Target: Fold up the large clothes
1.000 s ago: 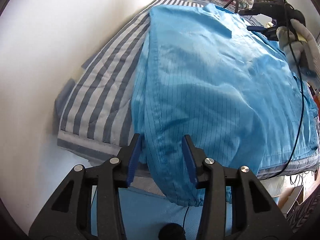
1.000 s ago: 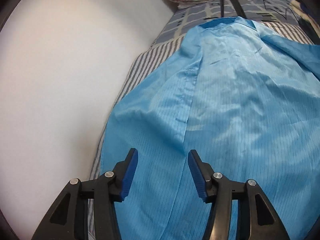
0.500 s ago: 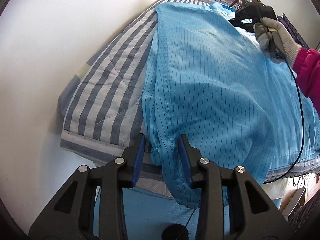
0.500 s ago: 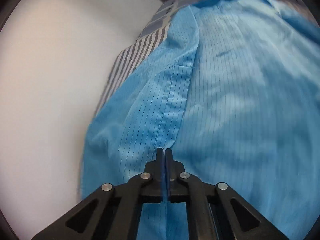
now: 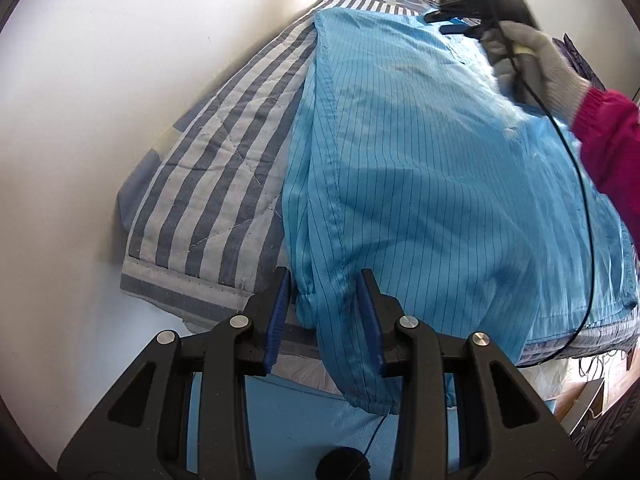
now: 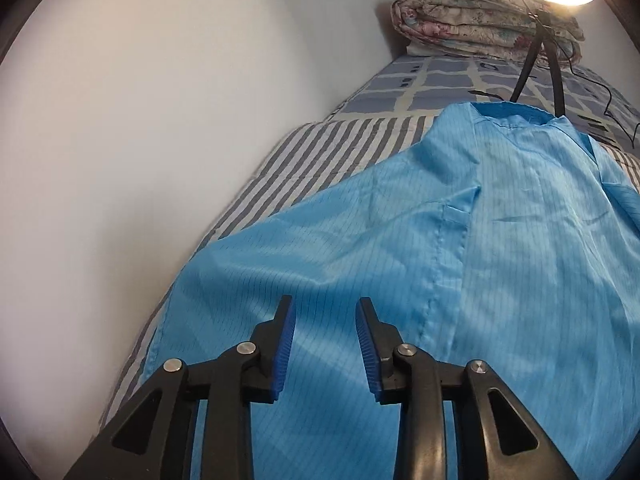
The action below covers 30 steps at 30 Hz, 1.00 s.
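Coat is lying flat on the bed, looking thin, limp, slippery; left gripper is gaping around the cuff, unclamped, right gripper is hovering agape, empty, above its panel — pinch hems.

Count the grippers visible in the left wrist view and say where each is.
2. The left gripper is at the bottom, open around the blue coat hem; the right gripper is at top right, near the collar.
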{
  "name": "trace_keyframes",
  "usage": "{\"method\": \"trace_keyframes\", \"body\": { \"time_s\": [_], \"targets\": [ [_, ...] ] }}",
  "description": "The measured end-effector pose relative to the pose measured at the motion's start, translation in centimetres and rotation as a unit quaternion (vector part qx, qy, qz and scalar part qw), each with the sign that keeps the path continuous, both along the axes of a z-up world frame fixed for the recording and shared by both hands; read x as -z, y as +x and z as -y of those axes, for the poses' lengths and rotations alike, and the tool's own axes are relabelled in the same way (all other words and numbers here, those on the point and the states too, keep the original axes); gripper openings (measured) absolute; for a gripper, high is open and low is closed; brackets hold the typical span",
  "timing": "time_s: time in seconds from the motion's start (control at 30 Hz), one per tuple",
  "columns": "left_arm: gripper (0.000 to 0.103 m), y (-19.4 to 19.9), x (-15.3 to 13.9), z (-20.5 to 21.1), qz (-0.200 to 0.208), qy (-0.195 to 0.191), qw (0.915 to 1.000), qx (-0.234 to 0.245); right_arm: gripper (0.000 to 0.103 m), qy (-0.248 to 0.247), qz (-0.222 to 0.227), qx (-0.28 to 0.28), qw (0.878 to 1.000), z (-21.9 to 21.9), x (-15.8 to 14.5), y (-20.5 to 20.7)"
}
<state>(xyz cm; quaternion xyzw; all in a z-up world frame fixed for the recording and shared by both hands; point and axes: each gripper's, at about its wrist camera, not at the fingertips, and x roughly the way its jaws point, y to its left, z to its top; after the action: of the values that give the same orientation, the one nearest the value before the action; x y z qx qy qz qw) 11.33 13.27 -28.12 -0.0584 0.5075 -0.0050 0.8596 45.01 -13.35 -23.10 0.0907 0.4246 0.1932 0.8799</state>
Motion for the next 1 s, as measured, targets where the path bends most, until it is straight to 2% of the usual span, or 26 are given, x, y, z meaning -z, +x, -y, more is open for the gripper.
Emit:
{"method": "trace_keyframes", "body": {
  "time_s": [0.07,0.13,0.17,0.23,0.37,0.43,0.6,0.7,0.83,1.0],
  "targets": [
    [0.035,-0.3,-0.4,-0.1,0.006,-0.001,1.0,0.0,0.032,-0.001,-0.029,0.004,1.0,-0.9,1.5,1.6],
    [0.035,-0.6,-0.7,-0.3,0.013,-0.004,0.9999,0.0,0.029,-0.028,-0.081,0.002,0.996,-1.6,3.8,2.9],
    [0.035,-0.8,-1.0,-0.6,0.018,-0.011,0.9998,-0.001,0.025,-0.045,-0.072,0.0,0.996,-1.9,3.7,2.7],
    [0.035,-0.9,-1.5,-1.0,0.03,-0.019,0.9994,-0.003,0.027,-0.05,-0.066,0.0,0.997,-1.6,2.7,2.3],
    [0.036,-1.2,-2.5,-1.9,0.044,-0.044,0.9981,-0.006,0.034,0.028,-0.04,0.014,0.999,1.4,-1.0,-0.1],
    [0.04,-1.4,-2.8,-2.4,0.045,-0.07,0.9965,-0.007,0.034,0.056,-0.031,0.006,0.998,2.7,-3.0,-2.5],
    [0.042,-2.0,-2.8,-3.4,0.03,-0.122,0.992,-0.012,0.036,0.061,-0.005,-0.033,0.998,4.7,-7.3,-10.2],
    [0.042,-2.2,-2.9,-4.0,0.021,-0.143,0.9894,-0.015,0.039,0.056,0.004,-0.055,0.997,6.0,-8.9,-14.5],
    [0.042,-1.7,-3.2,-4.6,0.014,-0.141,0.9895,-0.028,0.039,0.049,-0.004,-0.079,0.996,7.4,-8.9,-19.4],
    [0.043,-0.3,-2.7,-4.6,-0.011,-0.156,0.9869,-0.039,0.038,0.029,-0.037,-0.106,0.993,7.5,-6.2,-26.1]
  ]
}}
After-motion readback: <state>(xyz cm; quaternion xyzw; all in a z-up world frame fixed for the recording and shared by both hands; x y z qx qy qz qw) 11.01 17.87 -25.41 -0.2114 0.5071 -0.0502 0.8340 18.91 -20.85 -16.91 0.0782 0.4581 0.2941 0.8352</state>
